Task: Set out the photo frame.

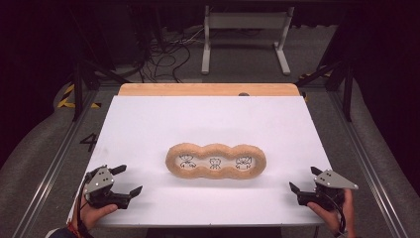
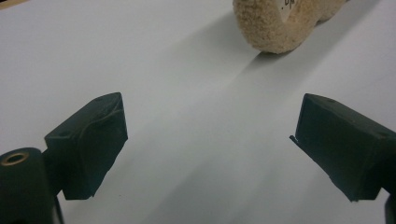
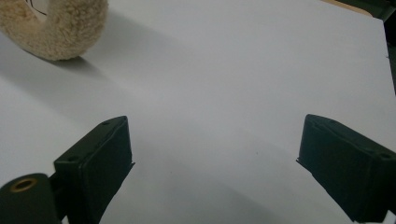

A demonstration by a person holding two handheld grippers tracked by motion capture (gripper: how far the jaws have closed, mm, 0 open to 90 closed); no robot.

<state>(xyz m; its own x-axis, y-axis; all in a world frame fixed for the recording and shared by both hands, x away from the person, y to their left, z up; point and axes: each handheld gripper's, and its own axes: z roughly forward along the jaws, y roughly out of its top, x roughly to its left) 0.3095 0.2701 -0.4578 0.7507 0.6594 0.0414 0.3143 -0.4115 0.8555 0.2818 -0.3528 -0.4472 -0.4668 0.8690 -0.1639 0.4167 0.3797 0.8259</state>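
White tabletop (image 1: 148,124), dim room behind. Fleecy three-lobed ring (image 1: 215,162) lies mid-table, long axis left to right. Left gripper (image 1: 125,181) and right gripper (image 1: 304,179) sit at near corners, jaws spread, holding nothing. Ring lies forward and inward of both, about equally far from each.

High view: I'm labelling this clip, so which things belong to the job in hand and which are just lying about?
In the job:
fleece ring with three cartoon panels, lying flat mid-table
left gripper, open, apart from it
right gripper, open, apart from it
white table sheet under all three

Just about:
wooden table edge
white metal stand behind the table
floor cables
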